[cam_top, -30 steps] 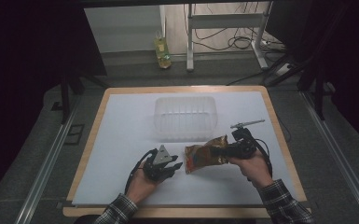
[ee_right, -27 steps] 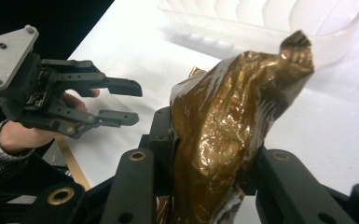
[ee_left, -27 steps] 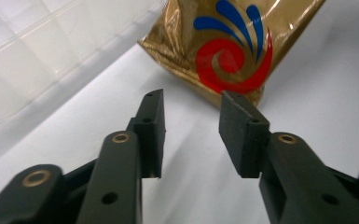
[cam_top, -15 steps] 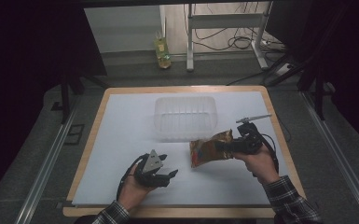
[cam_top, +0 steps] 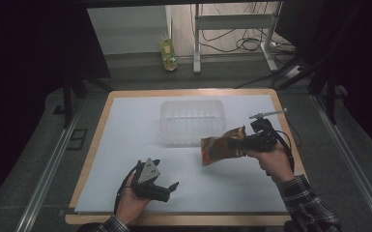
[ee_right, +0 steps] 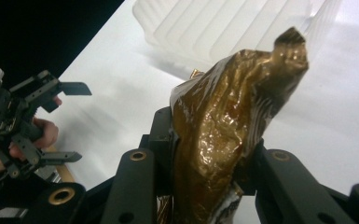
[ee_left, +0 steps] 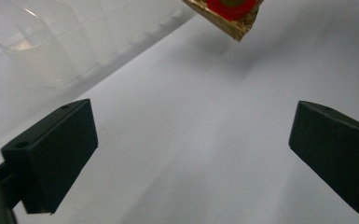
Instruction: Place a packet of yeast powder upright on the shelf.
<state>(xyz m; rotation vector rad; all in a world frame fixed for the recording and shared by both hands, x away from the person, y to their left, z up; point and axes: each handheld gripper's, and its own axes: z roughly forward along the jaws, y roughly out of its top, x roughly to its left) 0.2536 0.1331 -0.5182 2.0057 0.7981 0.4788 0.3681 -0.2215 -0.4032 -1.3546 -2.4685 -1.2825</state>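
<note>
A crinkled golden-brown snack bag (cam_top: 219, 149) hangs in the air above the white table (cam_top: 125, 140), right of centre, with my right gripper (cam_top: 244, 144) shut on its right end. In the right gripper view the bag (ee_right: 228, 121) stands up from between the jaws of the right gripper (ee_right: 205, 172). A clear plastic tub (cam_top: 192, 121) stands just beyond the bag. My left gripper (cam_top: 165, 176) is low near the front edge, open and holding nothing. In the left gripper view, the left gripper (ee_left: 191, 144) has its jaws wide apart, with the bag's corner (ee_left: 228, 14) far ahead.
The tub (ee_left: 51, 42) shows ribbed see-through walls and looks empty. Metal rails run along both sides of the wooden table board (cam_top: 101, 121). A green bottle (cam_top: 168, 54) and cables lie on the floor beyond the table.
My left gripper has drawn back from the bag toward the near-left and stands open. My right gripper has carried the bag slightly up and to the right.
</note>
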